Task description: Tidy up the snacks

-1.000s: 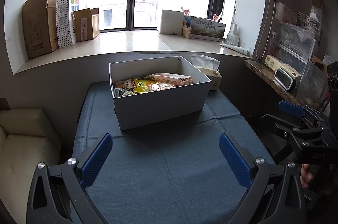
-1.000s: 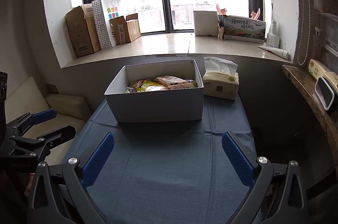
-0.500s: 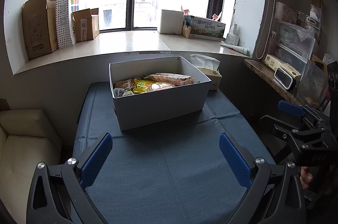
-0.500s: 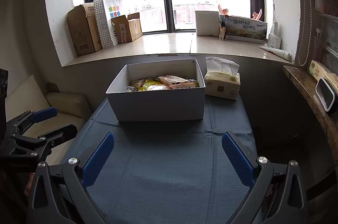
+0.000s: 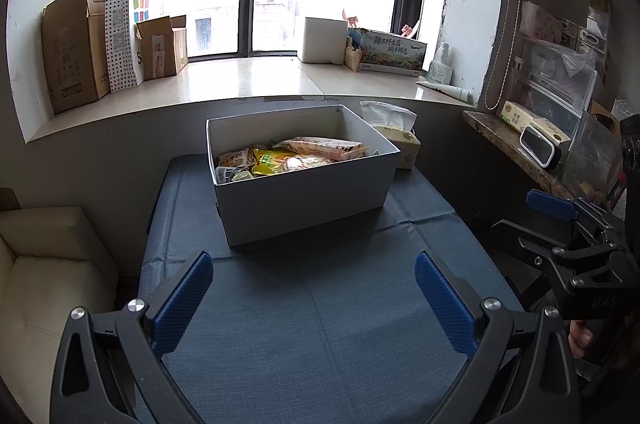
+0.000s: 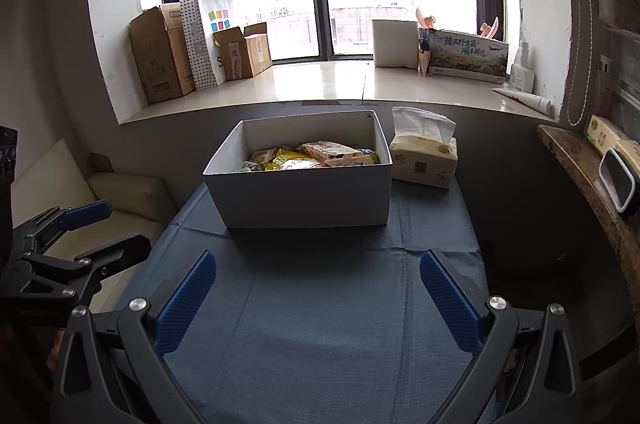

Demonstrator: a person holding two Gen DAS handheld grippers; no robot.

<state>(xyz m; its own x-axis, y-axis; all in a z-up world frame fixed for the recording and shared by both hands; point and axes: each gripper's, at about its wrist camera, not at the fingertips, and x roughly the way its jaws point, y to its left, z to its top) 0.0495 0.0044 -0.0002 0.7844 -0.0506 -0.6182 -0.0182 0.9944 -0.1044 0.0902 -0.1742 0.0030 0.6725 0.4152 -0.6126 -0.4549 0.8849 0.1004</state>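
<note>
A white open box [image 5: 304, 195] [image 6: 304, 195] stands on a blue-clothed table [image 5: 320, 324] [image 6: 328, 304] and holds several snack packets [image 5: 288, 155] [image 6: 316, 155], yellow, pink and orange ones among them. My left gripper [image 5: 314, 298] hovers open over the table's near part, short of the box, nothing between its blue pads. My right gripper [image 6: 318, 298] is likewise open and empty on the near side of the box. Each gripper also shows at the edge of the other's view: the right gripper [image 5: 560, 224], the left gripper [image 6: 80, 232].
A tissue pack [image 6: 424, 159] [image 5: 396, 135] sits right of the box. A cream sofa [image 5: 44, 264] stands left of the table. Cardboard boxes [image 6: 160, 55], a paper bag [image 6: 208, 35] and cartons line the windowsill. A stone shelf [image 6: 584, 175] with clutter runs along the right.
Both views have shifted only slightly; the box and snacks stay in place and both grippers remain open.
</note>
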